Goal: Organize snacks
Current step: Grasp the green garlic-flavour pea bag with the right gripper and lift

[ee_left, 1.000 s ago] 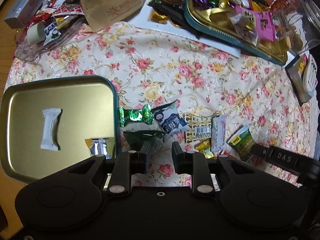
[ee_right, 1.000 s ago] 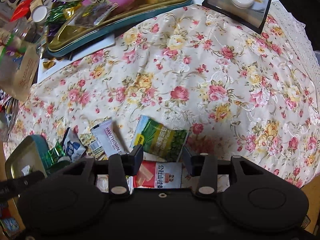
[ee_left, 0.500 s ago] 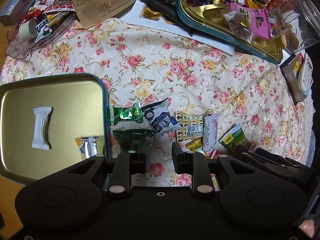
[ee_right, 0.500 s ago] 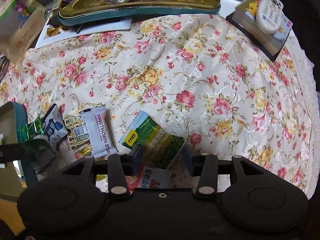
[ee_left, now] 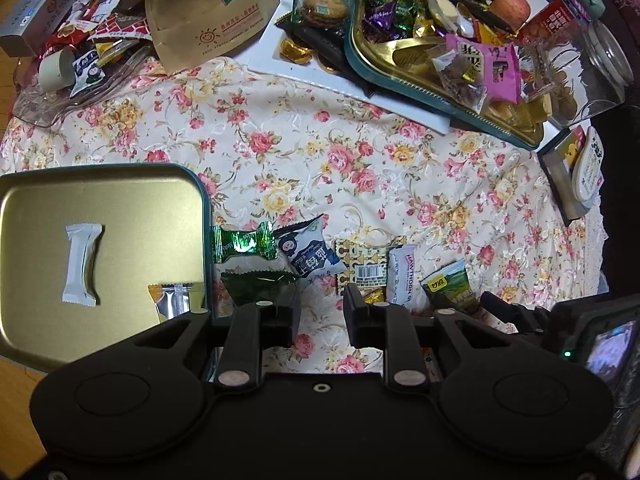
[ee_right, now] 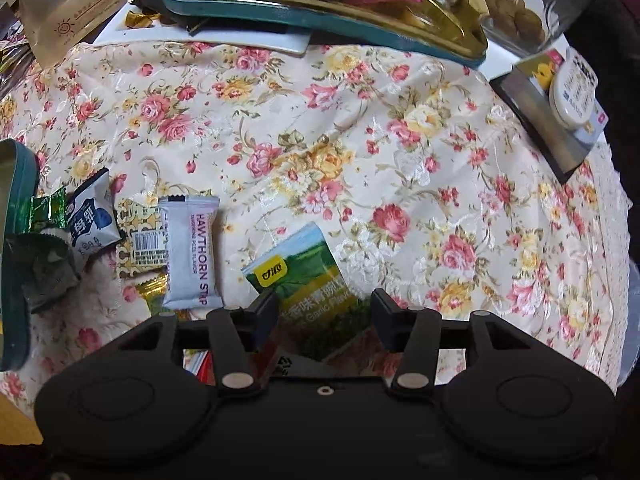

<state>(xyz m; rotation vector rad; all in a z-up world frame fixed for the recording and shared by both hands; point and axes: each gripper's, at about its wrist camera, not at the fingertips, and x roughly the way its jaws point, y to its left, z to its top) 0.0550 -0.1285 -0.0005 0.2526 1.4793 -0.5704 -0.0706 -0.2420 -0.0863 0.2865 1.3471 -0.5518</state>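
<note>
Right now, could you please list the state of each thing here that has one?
Gold tin: open, two candies inside.
Left gripper: open, empty.
Right gripper: jaws opening over green packet.
Green packet: lying flat, sealed.
Hawthorn strip: flat, sealed.

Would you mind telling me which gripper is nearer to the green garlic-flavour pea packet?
Right. The right gripper hovers directly over the green pea packet, jaws opening with the packet between them, not gripped. The left gripper stands off to the side, over bare cloth near the dark green wrapper.
</note>
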